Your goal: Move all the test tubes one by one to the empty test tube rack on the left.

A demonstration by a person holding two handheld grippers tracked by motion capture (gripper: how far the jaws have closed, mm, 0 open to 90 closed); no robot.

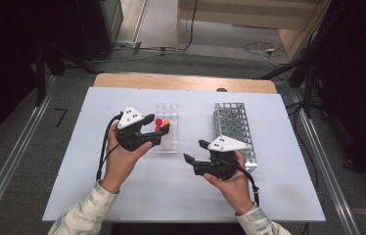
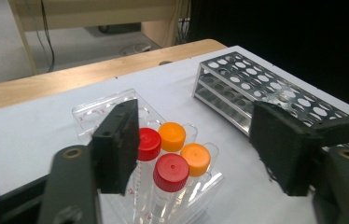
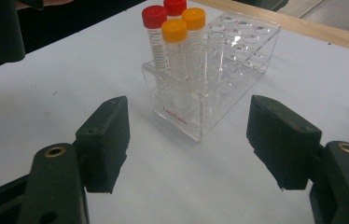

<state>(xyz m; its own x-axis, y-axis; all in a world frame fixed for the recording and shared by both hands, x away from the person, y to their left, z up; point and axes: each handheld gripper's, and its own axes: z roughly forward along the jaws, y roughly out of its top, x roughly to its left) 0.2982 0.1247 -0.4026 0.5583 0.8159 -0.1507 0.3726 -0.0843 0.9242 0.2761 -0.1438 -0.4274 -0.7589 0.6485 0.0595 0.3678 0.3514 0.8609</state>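
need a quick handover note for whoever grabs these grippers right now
Left gripper: open, nothing held, jaws standing to either side of the capped tubes at the near end of the clear plastic rack.
Right gripper: open, empty, over bare table beside the metal rack, pointing towards the clear rack.
Things: four tubes stand upright in the clear rack, two with red caps, two with orange caps. The metal rack's holes look empty.
Done: all four tubes are seated in the clear rack.
Left: unclear from here; probably either move tubes to the metal rack or back the left gripper off without knocking them.
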